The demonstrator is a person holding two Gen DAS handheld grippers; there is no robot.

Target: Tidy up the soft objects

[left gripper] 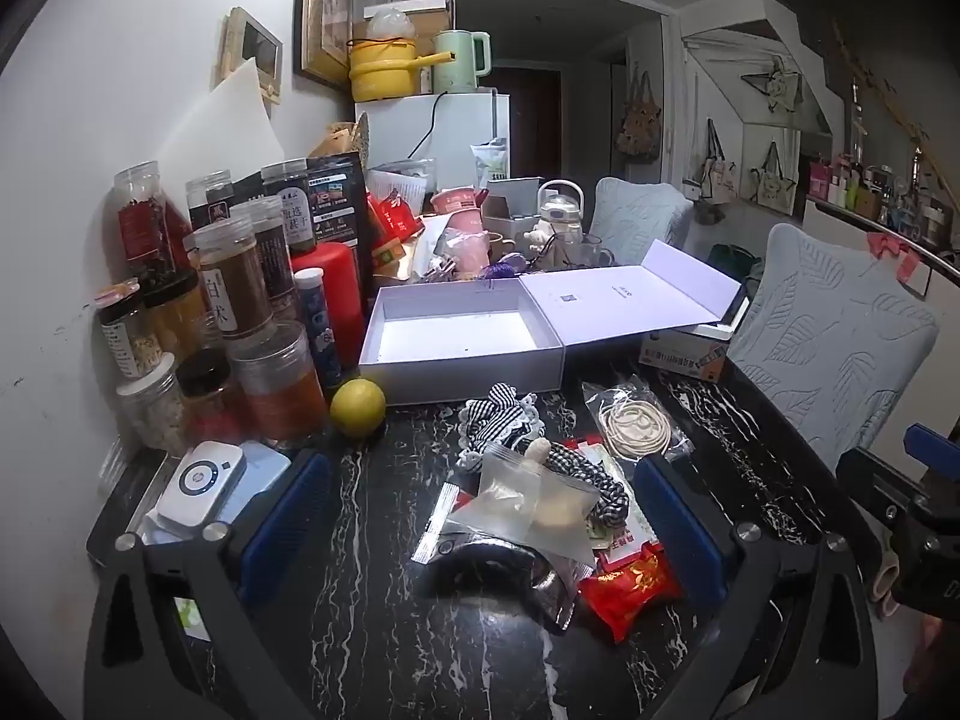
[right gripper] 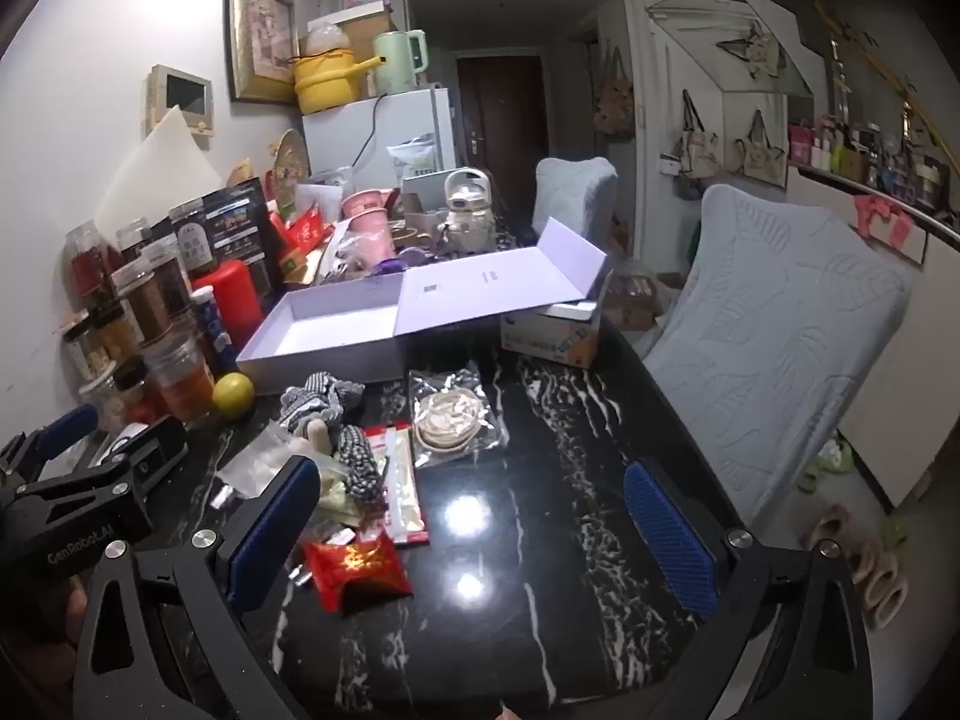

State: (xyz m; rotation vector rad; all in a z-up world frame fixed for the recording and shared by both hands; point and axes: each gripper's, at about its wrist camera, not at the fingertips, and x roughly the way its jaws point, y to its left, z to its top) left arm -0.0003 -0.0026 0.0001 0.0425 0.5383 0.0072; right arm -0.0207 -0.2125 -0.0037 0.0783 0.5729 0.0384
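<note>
A pile of soft things lies on the black marbled table [left gripper: 360, 630]: a black-and-white checked cloth [left gripper: 510, 414] [right gripper: 318, 399], a clear zip bag [left gripper: 528, 498], a bagged coil of cream cord [left gripper: 636, 420] [right gripper: 450, 414] and a red packet [left gripper: 630, 588] [right gripper: 354, 570]. Behind the pile stands an open white box [left gripper: 462, 330] [right gripper: 318, 330], empty, its lid folded out to the right. My left gripper [left gripper: 480, 516] hovers open, its blue pads on either side of the pile. My right gripper [right gripper: 474, 522] is open over bare table, right of the pile.
Jars and bottles [left gripper: 234, 294] crowd the left by the wall, with a yellow lemon [left gripper: 358, 407] [right gripper: 233, 394] beside them. A small carton [right gripper: 552, 330] sits under the lid. Cups and clutter fill the far table. Grey-covered chairs [right gripper: 774, 324] stand at the right edge.
</note>
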